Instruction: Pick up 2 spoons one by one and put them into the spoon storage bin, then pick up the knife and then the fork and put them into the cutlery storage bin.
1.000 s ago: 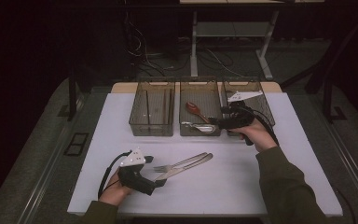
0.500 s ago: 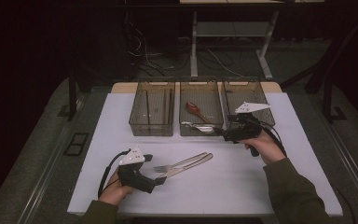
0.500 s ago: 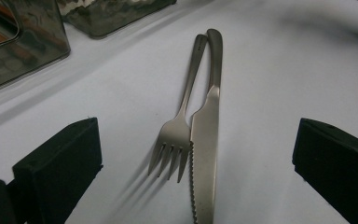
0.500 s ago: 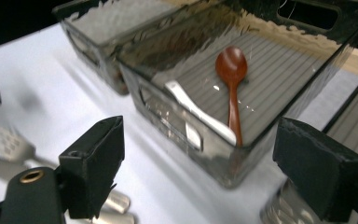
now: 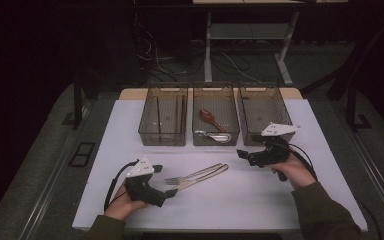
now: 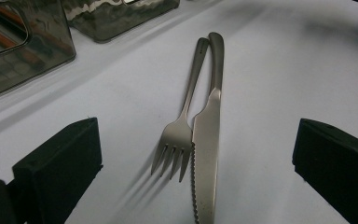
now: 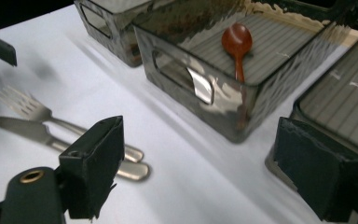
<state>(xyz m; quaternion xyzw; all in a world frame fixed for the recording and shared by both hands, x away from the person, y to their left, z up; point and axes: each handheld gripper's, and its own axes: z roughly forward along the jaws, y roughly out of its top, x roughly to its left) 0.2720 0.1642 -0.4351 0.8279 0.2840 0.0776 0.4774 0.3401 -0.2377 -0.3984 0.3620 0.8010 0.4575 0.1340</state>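
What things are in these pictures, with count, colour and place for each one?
fork: 1, silver, on the white table top near the left gripper, beside the knife
knife: 1, silver, beside the fork, handles touching
bins: 3, smoky clear plastic, in a row at the far side of the table top
wooden spoon: 1, reddish brown, in the middle bin
metal spoon: 1, silver, in the middle bin, at its near wall
table top: 1, white
left gripper: 1, black with grey plate, jaws open, at the fork and knife
right gripper: 1, black with grey plate, jaws open, before the middle and right bins
hands: 2, dark sleeves, at the near edge
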